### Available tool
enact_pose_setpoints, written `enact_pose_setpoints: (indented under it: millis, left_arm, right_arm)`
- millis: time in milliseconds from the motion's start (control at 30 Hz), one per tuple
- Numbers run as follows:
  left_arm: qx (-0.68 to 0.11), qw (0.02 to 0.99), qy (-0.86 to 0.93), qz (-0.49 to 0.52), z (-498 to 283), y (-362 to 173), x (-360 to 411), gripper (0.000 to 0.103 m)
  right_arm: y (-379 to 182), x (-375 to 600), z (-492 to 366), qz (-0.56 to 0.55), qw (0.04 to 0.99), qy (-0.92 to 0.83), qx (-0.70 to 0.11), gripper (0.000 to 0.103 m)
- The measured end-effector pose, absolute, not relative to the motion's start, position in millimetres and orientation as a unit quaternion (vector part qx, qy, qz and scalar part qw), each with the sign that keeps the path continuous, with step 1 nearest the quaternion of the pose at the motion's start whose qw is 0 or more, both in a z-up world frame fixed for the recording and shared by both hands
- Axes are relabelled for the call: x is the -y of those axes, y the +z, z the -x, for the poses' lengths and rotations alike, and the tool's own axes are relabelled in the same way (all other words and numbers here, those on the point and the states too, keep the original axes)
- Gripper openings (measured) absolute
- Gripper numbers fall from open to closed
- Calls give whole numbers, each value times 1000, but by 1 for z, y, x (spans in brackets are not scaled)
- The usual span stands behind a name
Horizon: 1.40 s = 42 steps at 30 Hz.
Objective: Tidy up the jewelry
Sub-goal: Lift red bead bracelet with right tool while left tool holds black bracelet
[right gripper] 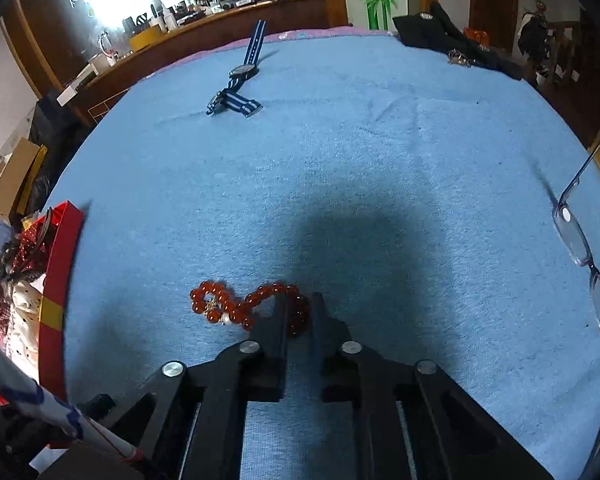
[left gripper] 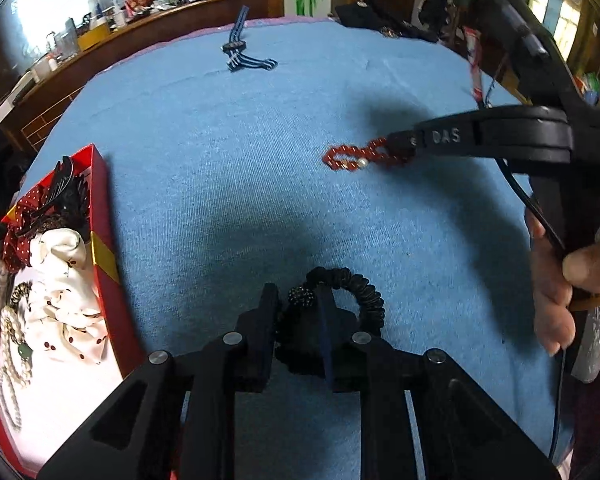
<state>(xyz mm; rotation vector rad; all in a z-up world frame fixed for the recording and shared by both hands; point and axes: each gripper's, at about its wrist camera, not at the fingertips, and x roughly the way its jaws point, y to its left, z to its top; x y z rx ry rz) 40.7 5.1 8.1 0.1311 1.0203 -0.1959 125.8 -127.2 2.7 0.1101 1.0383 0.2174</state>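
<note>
On the blue cloth [right gripper: 380, 168], I hold the right gripper [right gripper: 299, 304] clamped on the red bead bracelet [right gripper: 236, 304] and the left gripper [left gripper: 298, 300] narrowed on the black scrunchie [left gripper: 360, 292]. I judge the beads may slip from the narrow pinch, or the dangling loop may snag the red box [left gripper: 108, 240] rim.

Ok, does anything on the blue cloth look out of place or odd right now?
Mostly the eyeglasses: they lie at the cloth's right edge with one temple sticking up, and they aren't jewelry. The striped-strap watch lies kinked at the far side. Nothing looks spilled or broken.
</note>
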Motion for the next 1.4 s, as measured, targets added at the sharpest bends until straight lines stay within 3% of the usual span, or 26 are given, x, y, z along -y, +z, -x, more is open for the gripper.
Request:
enact_pose_setpoints:
  millis: [533,1400]
  left_arm:
    - [-445,890,-91,-43,-46,6,-3,13]
    - [-405,911,-60,-48,-33,20,-6,13]
  right_arm:
    - [38,155,-108,-154,875,152,-433,6]
    - [79,141,-69,-142,908,187,-348,6]
